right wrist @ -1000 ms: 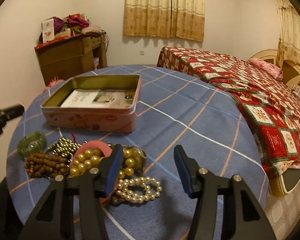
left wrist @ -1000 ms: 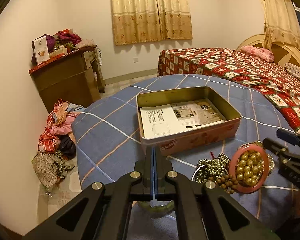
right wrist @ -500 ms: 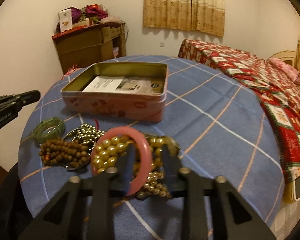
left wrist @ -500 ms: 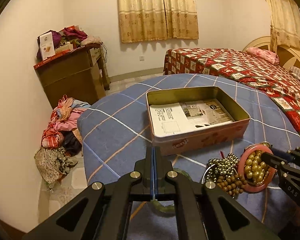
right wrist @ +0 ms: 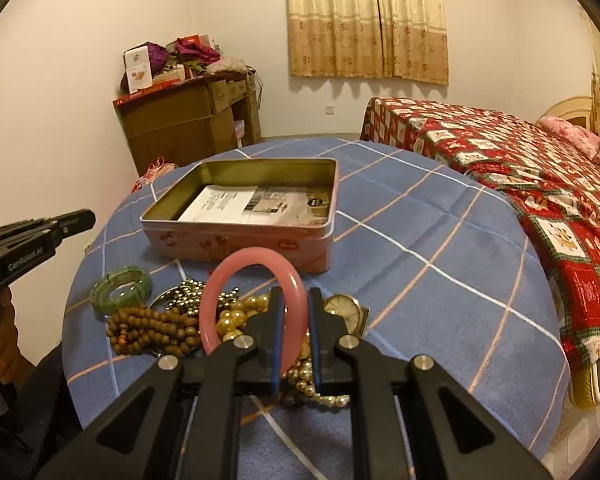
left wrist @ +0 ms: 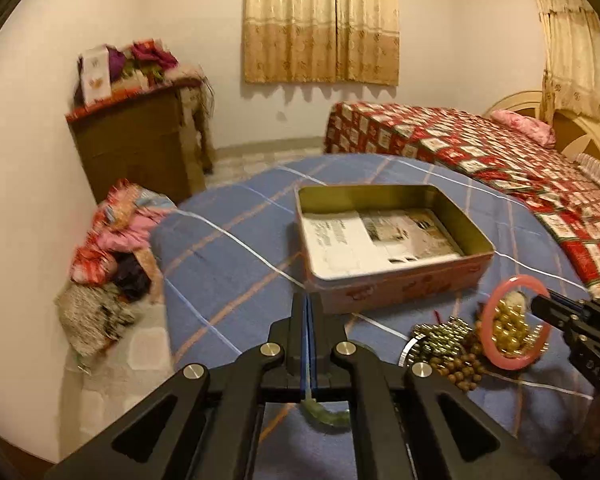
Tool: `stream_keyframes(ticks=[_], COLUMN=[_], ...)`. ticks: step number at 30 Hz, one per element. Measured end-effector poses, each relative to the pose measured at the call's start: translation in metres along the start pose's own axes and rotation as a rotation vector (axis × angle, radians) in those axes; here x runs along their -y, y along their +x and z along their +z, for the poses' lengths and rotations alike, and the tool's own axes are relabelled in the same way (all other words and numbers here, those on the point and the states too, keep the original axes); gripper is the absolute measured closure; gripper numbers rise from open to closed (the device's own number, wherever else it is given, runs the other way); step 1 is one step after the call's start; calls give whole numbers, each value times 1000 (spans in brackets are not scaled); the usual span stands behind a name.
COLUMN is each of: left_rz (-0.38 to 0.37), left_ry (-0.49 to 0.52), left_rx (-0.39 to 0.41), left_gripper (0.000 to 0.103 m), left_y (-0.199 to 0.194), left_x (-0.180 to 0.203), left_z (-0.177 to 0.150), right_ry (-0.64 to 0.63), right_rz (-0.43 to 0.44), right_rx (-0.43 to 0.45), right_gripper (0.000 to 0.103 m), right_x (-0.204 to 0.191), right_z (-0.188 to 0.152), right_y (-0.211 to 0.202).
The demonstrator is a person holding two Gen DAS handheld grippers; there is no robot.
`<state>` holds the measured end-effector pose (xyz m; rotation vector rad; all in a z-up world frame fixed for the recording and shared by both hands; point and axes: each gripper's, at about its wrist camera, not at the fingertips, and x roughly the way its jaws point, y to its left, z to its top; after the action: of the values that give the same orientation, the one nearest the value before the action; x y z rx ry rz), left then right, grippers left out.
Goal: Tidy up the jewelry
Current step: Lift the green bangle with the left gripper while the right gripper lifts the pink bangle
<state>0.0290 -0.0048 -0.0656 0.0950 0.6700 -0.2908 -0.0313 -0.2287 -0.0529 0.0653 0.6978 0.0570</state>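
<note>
Jewelry (right wrist: pixel 188 320) lies heaped on the blue plaid cloth (right wrist: pixel 440 240) just before an open pink tin (right wrist: pixel 240 236) lined with paper: wooden beads (right wrist: pixel 148 330), gold pearls (right wrist: pixel 236 320), a green bangle (right wrist: pixel 120 288), a watch (right wrist: pixel 346 310). Right tongs (right wrist: pixel 296 300) clamp a smooth pink bangle (right wrist: pixel 256 264), tilted up above the heap. Left tongs (left wrist: pixel 307 312) are closed, empty, left of the heap.

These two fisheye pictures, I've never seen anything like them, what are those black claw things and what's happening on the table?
They are two hand-held grippers, one in each of a person's hands, each carrying a camera that looks along its fingers. One picture comes from each.

The right gripper is shut on a pink bangle, tilted up off the jewelry pile. The left gripper is shut and holds nothing.

On the blue checked tablecloth lie a green bangle, brown wooden beads, gold beads, a watch, and an open pink tin with a paper inside.
</note>
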Motion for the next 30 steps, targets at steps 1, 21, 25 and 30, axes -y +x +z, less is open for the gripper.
stream_keyframes(ticks=[1, 21, 25, 30], left_rz=[-8, -98, -95, -35], left_ry=[0, 61, 49, 67], left_rx=[-16, -152, -132, -152], left_gripper=[103, 50, 37, 37], left_y=[3, 25, 22, 30], left_x=[1, 38, 38, 38], left_z=[-2, -22, -21, -24], right_ry=[5, -10, -11, -10], right_rz=[1, 16, 16, 15], right_rx=[-2, -20, -19, -16], right_gripper=[90, 90, 90, 90], right_x=[1, -4, -4, -5], right_z=[0, -7, -7, -7], right_y=[1, 8, 8, 8])
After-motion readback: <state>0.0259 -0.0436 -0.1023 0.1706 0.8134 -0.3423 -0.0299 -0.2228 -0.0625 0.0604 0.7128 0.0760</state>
